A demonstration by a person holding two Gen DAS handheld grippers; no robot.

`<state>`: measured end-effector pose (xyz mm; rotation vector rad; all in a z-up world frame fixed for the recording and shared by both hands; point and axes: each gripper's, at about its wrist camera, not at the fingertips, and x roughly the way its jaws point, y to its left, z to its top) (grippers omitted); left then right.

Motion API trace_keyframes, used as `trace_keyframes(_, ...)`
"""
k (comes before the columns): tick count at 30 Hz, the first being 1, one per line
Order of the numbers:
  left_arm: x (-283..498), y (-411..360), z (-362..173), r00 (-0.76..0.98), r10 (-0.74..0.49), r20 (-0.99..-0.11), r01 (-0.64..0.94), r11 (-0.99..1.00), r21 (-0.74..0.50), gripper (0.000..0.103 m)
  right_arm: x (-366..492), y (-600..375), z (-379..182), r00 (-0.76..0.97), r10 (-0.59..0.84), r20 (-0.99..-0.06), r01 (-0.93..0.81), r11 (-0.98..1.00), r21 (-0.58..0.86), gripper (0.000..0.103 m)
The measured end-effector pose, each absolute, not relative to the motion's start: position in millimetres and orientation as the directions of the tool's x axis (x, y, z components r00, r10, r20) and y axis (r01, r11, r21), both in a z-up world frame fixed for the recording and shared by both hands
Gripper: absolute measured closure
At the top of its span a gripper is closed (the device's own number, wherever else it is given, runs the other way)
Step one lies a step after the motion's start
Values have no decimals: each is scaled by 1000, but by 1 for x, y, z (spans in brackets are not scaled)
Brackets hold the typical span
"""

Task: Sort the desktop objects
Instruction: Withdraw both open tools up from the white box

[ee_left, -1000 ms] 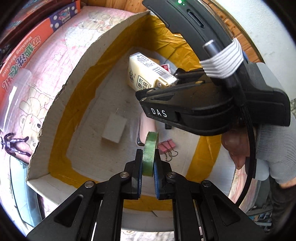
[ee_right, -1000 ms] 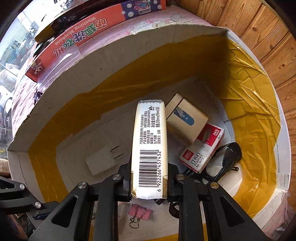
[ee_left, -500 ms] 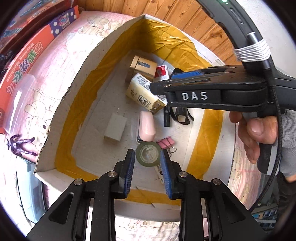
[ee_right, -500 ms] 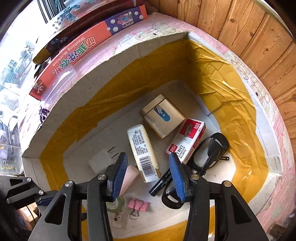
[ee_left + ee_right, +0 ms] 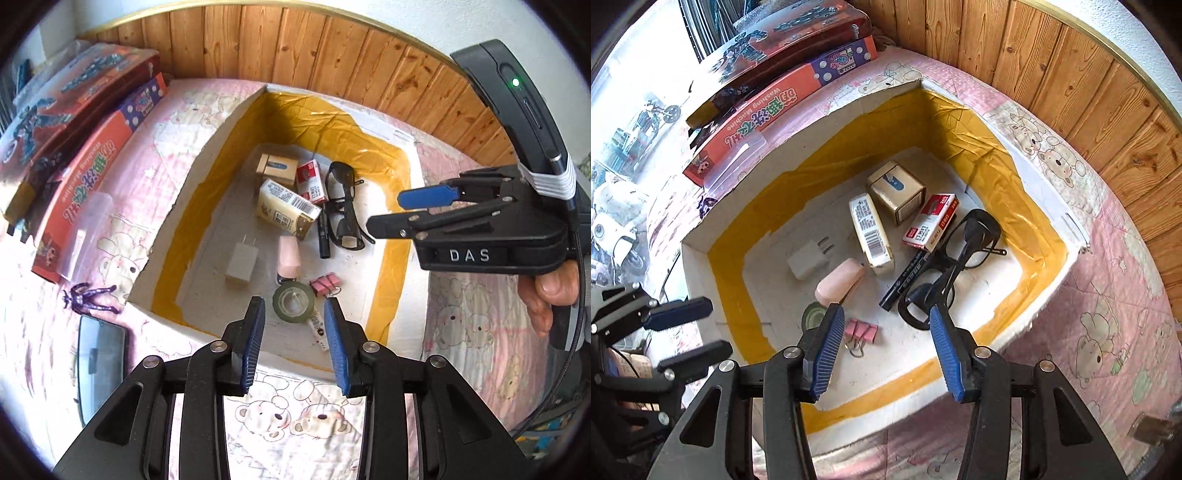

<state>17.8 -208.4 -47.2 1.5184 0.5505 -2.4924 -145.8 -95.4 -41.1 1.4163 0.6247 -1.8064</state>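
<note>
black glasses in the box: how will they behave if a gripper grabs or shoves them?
The black glasses look thin-framed with their arms loosely folded, so they would probably flex or swing in a grasp. One end lies over the black marker, so a push would likely drag or roll it. Their lenses look scratch-prone; gripping the frame seems safer.

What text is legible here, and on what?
"DAS": right gripper, on its body.
"Washing Machine", upside down: orange box; its large Chinese characters I can't make out.
"No.0012": red staple box, partly legible.
Cream carton: barcode and fine print, too small.
Black marker: print unreadable.
</note>
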Motion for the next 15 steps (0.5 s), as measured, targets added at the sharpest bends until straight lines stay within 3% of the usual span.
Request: trace_keyframes(15, 69, -179, -15, -575, -30, -818, 329, -924, -197, 57, -49, -45, -20, -229, -219, -949, 858, -505, -91, 46)
